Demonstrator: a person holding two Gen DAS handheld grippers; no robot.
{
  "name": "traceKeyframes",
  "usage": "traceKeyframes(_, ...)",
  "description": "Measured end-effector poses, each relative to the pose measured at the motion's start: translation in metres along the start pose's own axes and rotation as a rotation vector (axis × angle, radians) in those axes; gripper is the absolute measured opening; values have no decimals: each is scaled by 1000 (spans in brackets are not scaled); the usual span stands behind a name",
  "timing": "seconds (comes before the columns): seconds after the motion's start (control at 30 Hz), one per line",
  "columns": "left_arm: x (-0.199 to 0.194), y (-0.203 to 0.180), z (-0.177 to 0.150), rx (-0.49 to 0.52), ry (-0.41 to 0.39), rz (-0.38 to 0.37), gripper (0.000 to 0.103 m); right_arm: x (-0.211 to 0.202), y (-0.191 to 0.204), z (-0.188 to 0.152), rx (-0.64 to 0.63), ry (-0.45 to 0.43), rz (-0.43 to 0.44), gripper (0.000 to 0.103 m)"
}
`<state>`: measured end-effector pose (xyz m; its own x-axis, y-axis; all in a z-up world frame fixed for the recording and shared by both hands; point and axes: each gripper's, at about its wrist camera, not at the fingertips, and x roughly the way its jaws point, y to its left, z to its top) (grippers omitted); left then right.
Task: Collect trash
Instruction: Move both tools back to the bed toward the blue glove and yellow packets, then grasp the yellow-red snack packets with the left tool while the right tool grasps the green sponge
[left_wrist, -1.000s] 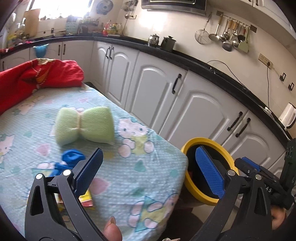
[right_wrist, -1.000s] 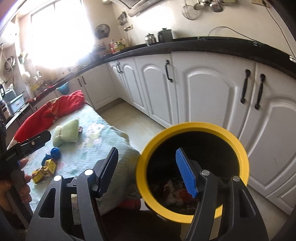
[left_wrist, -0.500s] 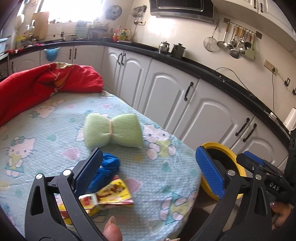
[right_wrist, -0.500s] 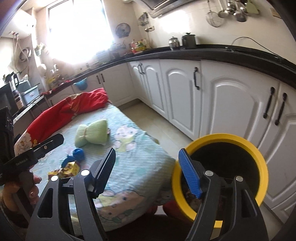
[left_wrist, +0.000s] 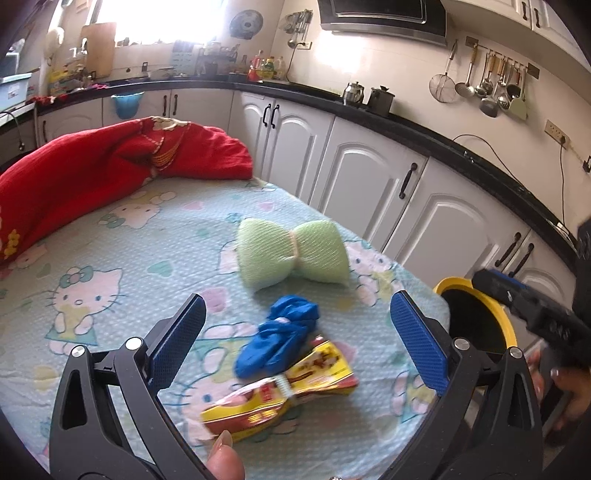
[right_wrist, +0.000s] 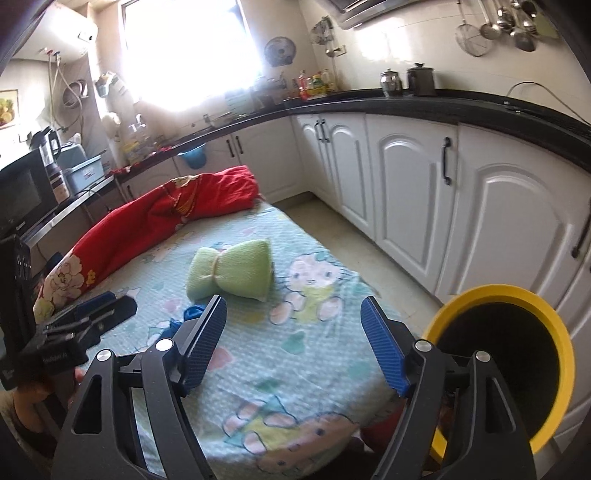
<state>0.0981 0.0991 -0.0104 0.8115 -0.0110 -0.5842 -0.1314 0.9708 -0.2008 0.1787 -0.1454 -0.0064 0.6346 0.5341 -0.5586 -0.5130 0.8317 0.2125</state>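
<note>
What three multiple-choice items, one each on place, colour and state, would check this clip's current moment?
1. Where does the blue bag lie?
A. Inside the bin
B. On the table, between the green sponge and the yellow wrapper
C. On the red blanket

2. What colour is the bin rim?
A. Yellow
B. Green
C. White

3. What state is the left gripper in?
A. Shut on the wrapper
B. Shut on nothing
C. Open, holding nothing

Answers:
1 B, the bag sits on the patterned cloth with the sponge beyond it and the wrapper nearer.
2 A, the rim shows bright yellow around a dark inside.
3 C, its fingers stand wide apart above the trash.
</note>
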Motion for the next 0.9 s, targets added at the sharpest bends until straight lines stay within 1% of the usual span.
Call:
traceKeyframes(0.1,-2,10,-4,15,9,-3,92,17,10,6,-17,17,24,76)
traceKeyframes(0.17,-3,19,-6,9,21,-19,92,32,17,11,-39,36,44,77)
traceKeyframes(0.33,2,34,-11,1,56,-43,92,66,27,21,-60,72,73,78)
traceKeyframes(0.37,3,38,-13,-2,71,-57,92,76,29,24,-60,84,80,78)
traceKeyframes(0.57,11,46,-25,21,127,-91,92,120,36,35,-68,132,92,78)
traceKeyframes(0.7,18,51,-31,23,162,-100,92,150,38,41,-57,178,119,78)
traceKeyframes(0.9,28,56,-40,20,217,-105,85,179,32,34,-31,255,147,78)
